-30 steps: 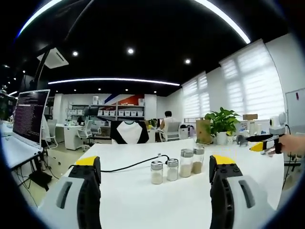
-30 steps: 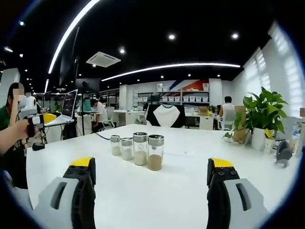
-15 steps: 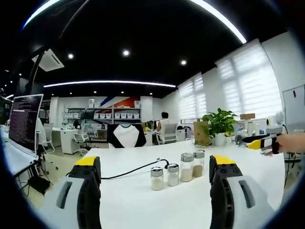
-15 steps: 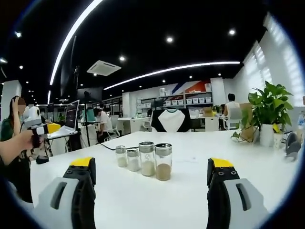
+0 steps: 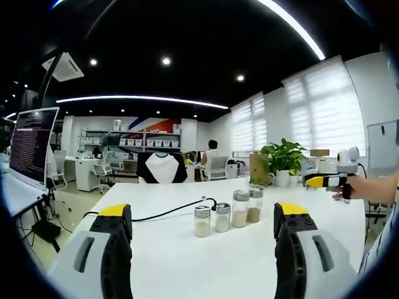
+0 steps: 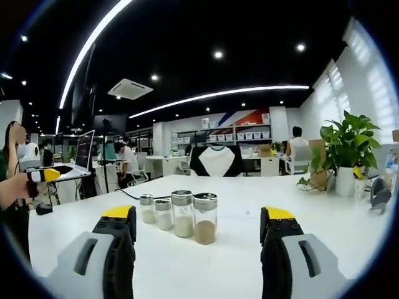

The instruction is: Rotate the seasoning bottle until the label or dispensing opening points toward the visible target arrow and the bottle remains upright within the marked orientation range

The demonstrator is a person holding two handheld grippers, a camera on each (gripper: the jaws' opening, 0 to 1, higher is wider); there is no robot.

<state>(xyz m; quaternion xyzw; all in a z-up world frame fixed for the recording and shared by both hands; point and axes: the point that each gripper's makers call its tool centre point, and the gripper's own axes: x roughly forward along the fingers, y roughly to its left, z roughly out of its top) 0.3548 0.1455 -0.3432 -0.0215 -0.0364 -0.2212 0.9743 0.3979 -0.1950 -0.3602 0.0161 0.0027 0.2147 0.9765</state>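
- No label or target arrow can be made out on any bottle or on the white counter
- Four glass seasoning bottles with metal lids stand upright in a row mid-counter, powder inside
- Left tongs and right tongs gape wide, empty, well short of the bottles
- A black cable trails behind them

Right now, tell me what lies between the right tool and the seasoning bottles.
In the right gripper view, only bare white table lies between the open right tool and the row of four seasoning bottles.
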